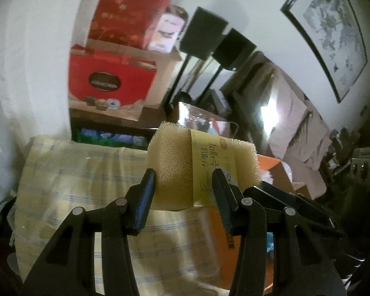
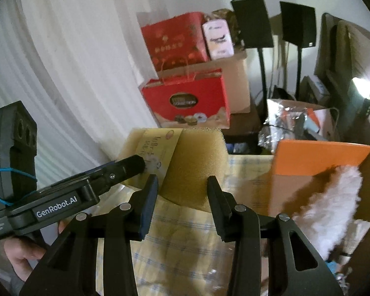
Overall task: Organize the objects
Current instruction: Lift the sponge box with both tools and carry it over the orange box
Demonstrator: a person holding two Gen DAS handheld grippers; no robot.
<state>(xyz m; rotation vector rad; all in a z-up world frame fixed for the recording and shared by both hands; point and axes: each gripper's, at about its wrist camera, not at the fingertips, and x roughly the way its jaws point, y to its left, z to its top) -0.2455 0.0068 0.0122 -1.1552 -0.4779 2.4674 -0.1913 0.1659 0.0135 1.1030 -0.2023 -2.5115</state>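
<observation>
**Sponge lifted, placement outstanding**

Yellow porous sponge block with paper label band (image 1: 182, 170) is clamped by both the left gripper (image 1: 185, 180) and right gripper (image 2: 182, 187) jaws, above the checked cloth (image 1: 69, 172). Destination undetermined; orange-lidded cardboard box (image 2: 315, 157) adjacent.

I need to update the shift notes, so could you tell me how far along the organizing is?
Nothing shows as finished. In hand: the left gripper and right gripper both clamp the yellow sponge, lifted above the checked cloth. Left: setting it down, perhaps in the cardboard box, and the surrounding clutter.
</observation>
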